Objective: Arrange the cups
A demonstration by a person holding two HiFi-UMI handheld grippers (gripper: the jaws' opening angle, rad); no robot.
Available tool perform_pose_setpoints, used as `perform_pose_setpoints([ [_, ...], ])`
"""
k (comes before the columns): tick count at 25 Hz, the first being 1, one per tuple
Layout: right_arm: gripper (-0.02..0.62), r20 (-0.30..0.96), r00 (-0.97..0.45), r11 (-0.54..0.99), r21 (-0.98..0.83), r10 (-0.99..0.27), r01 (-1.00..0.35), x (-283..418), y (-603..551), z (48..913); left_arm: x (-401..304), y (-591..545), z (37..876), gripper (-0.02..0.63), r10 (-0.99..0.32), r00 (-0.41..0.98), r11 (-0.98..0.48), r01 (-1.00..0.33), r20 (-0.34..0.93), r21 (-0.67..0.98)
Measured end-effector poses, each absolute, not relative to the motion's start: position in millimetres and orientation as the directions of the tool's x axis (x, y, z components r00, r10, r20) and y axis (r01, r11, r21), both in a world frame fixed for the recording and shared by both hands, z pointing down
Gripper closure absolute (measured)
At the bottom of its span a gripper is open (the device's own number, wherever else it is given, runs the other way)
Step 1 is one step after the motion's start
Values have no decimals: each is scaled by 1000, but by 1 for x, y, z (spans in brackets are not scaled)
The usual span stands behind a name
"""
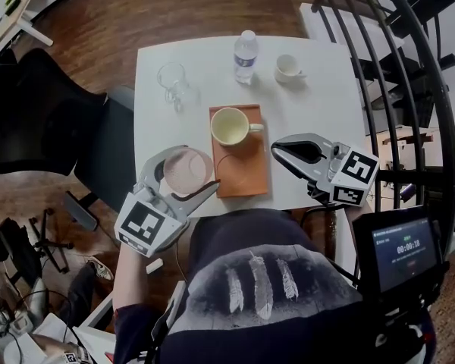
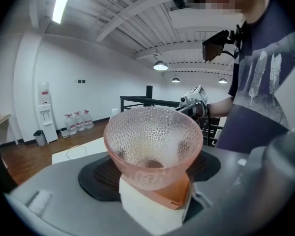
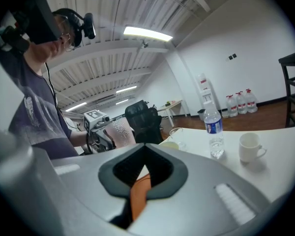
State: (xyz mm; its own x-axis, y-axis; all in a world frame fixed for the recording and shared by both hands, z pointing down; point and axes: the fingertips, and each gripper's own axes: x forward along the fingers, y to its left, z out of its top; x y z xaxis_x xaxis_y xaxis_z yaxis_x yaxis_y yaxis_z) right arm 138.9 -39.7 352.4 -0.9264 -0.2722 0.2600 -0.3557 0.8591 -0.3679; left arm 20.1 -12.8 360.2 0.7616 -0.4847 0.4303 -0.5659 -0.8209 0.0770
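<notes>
- Your left gripper is sitting closest to you at the front left of the white table, and its jaws are clamping a pink dimpled cup between them.
- That cup is standing upright with its mouth facing up, and the left gripper view is looking straight into its flared bowl with the pads pressing on both sides of its lower part.
- You are holding the pink cup over the table's near edge, just left of the orange tray; a corner of the tray is showing beneath the cup in the left gripper view.
- Your right gripper is resting at the front right with its jaws pressed fully together and nothing between them; its tip is lying just beside the tray's right edge.
- On the far end of the tray, a cream mug is sitting upright, its handle pointing toward your right.
- Farther back on the bare table, a clear glass cup is standing at the left, a water bottle is standing in the middle, and a white mug is sitting at the right, each well apart from the tray.
- Beyond the table's left side, a black chair is standing on the wooden floor.
</notes>
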Motion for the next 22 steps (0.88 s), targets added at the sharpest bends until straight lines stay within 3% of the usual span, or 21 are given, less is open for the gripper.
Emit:
perform_pose_setpoints([
  [8, 591, 257, -922, 852, -370, -290, -371, 142, -38, 354, 47, -9, 367, 222, -409, 810, -858, -498, 421, 124],
  [22, 591, 267, -907, 832, -374, -326, -410, 165, -29, 359, 88, 5, 433, 222, -304, 797, -908, -408, 521, 95],
])
